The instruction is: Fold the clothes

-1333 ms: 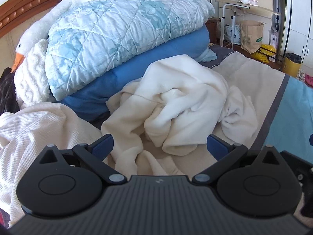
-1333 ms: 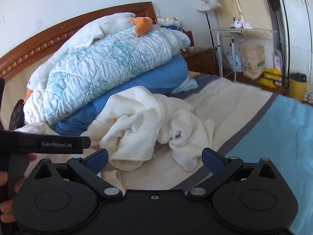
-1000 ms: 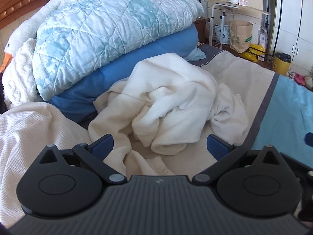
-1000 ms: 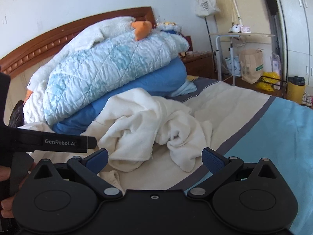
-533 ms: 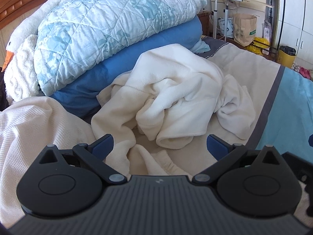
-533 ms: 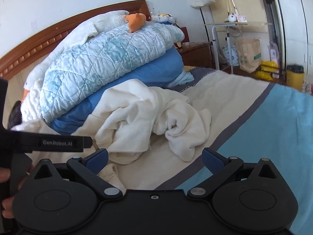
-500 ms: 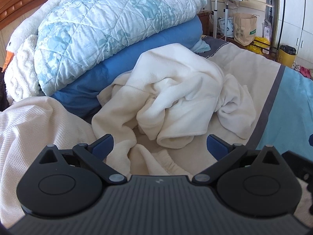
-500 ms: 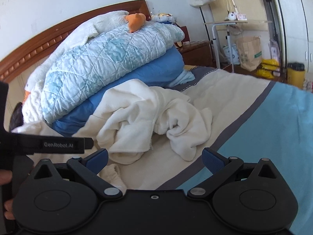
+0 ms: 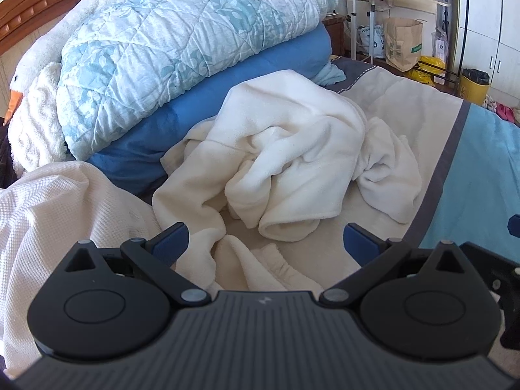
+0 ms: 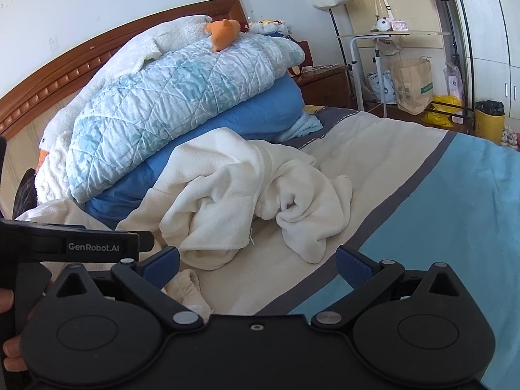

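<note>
A crumpled cream fleece garment (image 9: pixel 292 159) (image 10: pixel 247 195) lies in a heap on the bed, just ahead of both grippers. My left gripper (image 9: pixel 265 243) is open above the garment's near folds, nothing between its blue pads. My right gripper (image 10: pixel 258 265) is open too, hovering over the cream sheet in front of the heap, empty. A cream waffle-knit cloth (image 9: pixel 65 214) lies to the left of the heap. In the right wrist view the left gripper's black body (image 10: pixel 74 245) shows at the left edge, held by a hand (image 10: pixel 9 344).
Behind the garment, folded light-blue and blue quilts (image 9: pixel 182 42) (image 10: pixel 182 104) are stacked with a white goose plush (image 10: pixel 156 45) against the wooden headboard (image 10: pixel 107 55). The bed cover (image 10: pixel 455 214) is cream then blue. Beyond the bed stand a side table (image 10: pixel 390 37), paper bag (image 10: pixel 411 84) and yellow bin (image 10: pixel 489 123).
Both grippers stay open and empty; the views have shifted slightly, drifting a little nearer the garment heap. The garment itself has not moved.
</note>
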Tool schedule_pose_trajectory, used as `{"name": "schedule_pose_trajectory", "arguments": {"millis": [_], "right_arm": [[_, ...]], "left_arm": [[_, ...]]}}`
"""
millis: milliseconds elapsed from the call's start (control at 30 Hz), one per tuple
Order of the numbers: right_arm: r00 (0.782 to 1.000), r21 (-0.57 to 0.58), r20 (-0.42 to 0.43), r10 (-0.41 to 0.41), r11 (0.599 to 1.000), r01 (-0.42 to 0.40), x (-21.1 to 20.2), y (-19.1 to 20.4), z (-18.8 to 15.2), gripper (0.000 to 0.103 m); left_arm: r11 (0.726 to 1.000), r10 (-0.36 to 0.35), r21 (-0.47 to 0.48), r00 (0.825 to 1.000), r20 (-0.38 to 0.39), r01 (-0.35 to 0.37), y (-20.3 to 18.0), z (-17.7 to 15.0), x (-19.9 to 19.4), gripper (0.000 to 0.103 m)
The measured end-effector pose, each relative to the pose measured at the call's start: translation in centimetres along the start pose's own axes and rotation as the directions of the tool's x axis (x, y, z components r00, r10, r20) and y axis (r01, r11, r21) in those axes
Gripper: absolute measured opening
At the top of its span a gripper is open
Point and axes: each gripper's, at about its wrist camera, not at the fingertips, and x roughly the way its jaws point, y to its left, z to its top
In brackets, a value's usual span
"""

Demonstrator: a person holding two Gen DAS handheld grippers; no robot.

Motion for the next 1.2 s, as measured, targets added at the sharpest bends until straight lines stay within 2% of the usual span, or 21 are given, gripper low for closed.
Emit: {"name": "schedule_pose_trajectory", "arguments": {"millis": [133,1200], "right_arm": [[0.999,-0.006,-0.028,0.022,1.000,-0.022,0.0,0.2,-0.3,0.103],[0.998,0.082,-0.010,0.056,0.995,-0.055,-0.4,-1.1,-0.3,0.103]], "left_arm": [[1.000,0.002,0.003,1.000,0.001,-0.002,-0.2,0.0,-0.1,0.103],[0.999,0.019,0.045,1.000,-0.023,-0.018,-0.9,0.1,1.0,0.103]]}}
